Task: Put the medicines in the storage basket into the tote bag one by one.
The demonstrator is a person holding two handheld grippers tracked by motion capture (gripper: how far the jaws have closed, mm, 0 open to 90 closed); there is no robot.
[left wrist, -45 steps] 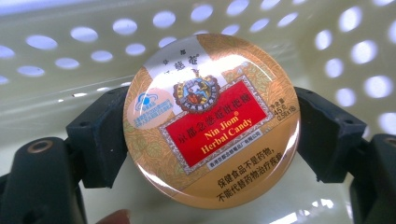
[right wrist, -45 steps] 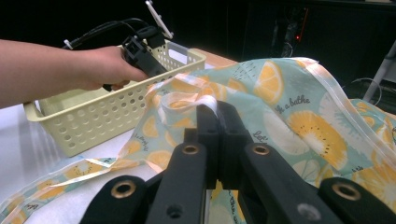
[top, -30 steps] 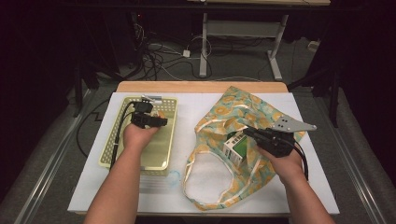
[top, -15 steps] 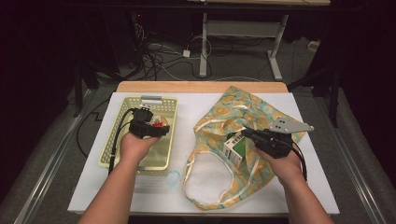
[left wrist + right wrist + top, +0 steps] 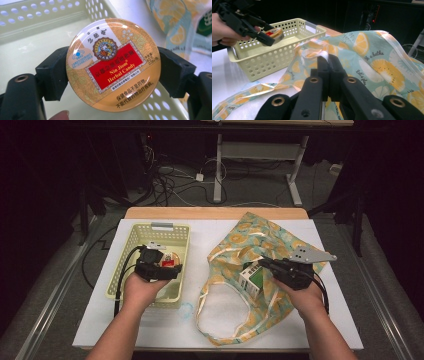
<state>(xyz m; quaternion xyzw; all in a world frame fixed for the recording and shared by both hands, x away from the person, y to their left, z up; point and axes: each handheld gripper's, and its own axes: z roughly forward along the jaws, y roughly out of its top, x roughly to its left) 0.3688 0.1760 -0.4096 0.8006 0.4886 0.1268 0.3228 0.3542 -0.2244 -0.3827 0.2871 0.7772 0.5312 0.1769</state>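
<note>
A round orange tin [image 5: 113,67] with a red "Nin Jiom Herbal Candy" label is clamped by its edges between the jaws of my left gripper [image 5: 113,73]. In the high view that left gripper [image 5: 167,267] holds the tin [image 5: 170,262] above the near half of the pale yellow basket [image 5: 162,226]. My right gripper [image 5: 328,60] is shut on the rim strap of the lemon-print cloth bag [image 5: 372,57], lifting it. In the high view the right gripper [image 5: 265,265] sits at the bag's [image 5: 260,237] mouth, next to a green and white box [image 5: 251,278].
The basket [image 5: 287,50] stands left of the bag on a white table top [image 5: 200,240]. The bag's loose handles [image 5: 220,320] lie toward the table's near edge. A wooden strip [image 5: 215,212] borders the far edge. Cables trail from both grippers.
My left hand has drawn back toward the near end of the basket and risen a little, and the tin now shows between its jaws. The right hand and bag have stayed put.
</note>
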